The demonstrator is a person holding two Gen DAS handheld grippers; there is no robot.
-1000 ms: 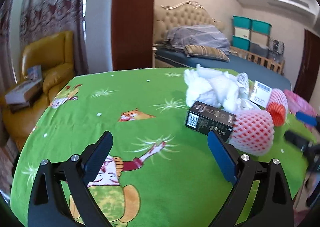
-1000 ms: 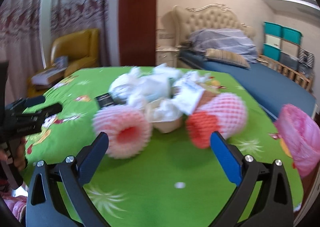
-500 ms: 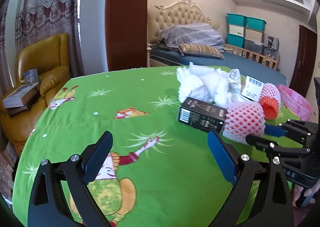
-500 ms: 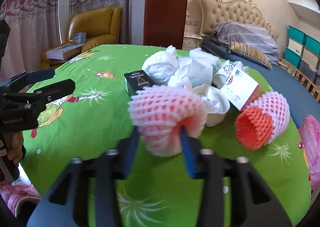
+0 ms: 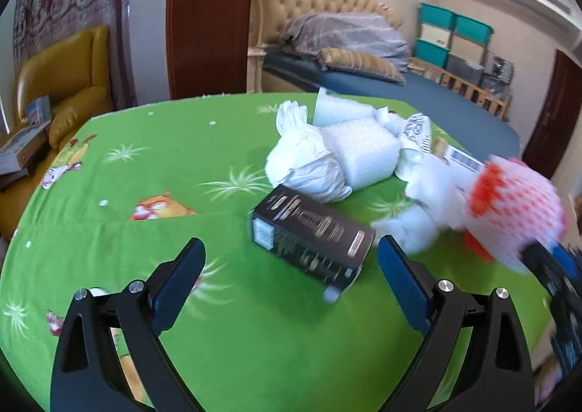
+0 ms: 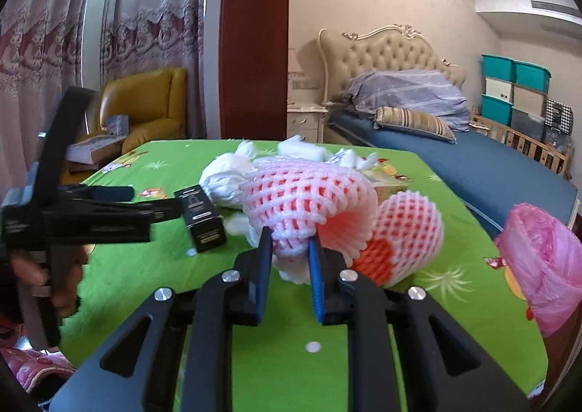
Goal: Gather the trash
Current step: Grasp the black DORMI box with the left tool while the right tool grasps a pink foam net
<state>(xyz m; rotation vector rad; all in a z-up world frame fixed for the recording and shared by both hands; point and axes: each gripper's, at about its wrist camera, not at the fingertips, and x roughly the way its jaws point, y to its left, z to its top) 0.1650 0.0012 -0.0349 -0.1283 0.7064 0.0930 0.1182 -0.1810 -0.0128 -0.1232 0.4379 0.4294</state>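
A heap of trash lies on the green cartoon tablecloth (image 5: 152,172). My right gripper (image 6: 290,241) is shut on a pink foam fruit net (image 6: 305,197), its blue pads pinching the net's lower edge; the same net (image 5: 516,208) shows blurred at the right of the left wrist view. A second foam net (image 6: 407,230) lies just behind it. My left gripper (image 5: 291,259) stands open in front of a black carton (image 5: 313,241) that lies on its side between and beyond the fingertips, untouched. White crumpled bags (image 5: 309,164) and a white foam block (image 5: 363,154) sit behind the carton.
A pink plastic bag (image 6: 545,259) hangs at the table's right edge. A person's hand (image 6: 54,266) holds the left gripper at the left. A yellow armchair (image 5: 65,77) with boxes stands left, and a bed (image 6: 454,157) lies behind the table.
My right gripper closed on the pink foam net and lifted it off the cloth. My left gripper moved right toward the black carton, which now lies between its open fingers.
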